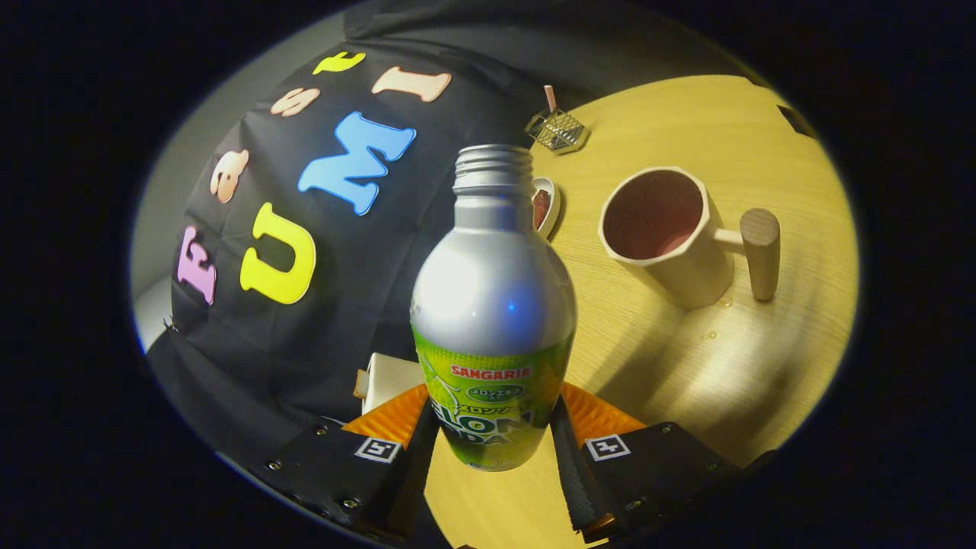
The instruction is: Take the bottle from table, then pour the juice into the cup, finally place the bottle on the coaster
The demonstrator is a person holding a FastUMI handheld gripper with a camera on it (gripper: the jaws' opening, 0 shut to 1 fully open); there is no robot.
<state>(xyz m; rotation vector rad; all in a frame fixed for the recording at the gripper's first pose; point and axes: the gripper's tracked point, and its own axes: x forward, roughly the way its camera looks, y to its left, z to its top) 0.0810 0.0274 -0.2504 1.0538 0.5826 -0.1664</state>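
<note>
Between the fingers (494, 446) stands the bottle (492, 305), uncapped, both pressing on its labelled lower body. Beyond it on the wooden tabletop (686, 366) sits the cup (671, 232), dark liquid inside, with droplets beside its base. A small wire basket (557, 130) lies farther back.

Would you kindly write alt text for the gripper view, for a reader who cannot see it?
The gripper is shut on an uncapped silver and green bottle, both fingers pressing its lower sides. Beyond it on the wooden table stands a cream cup with a wooden handle and a dark inside. Farther back sit a small dish and a wire holder.
</note>
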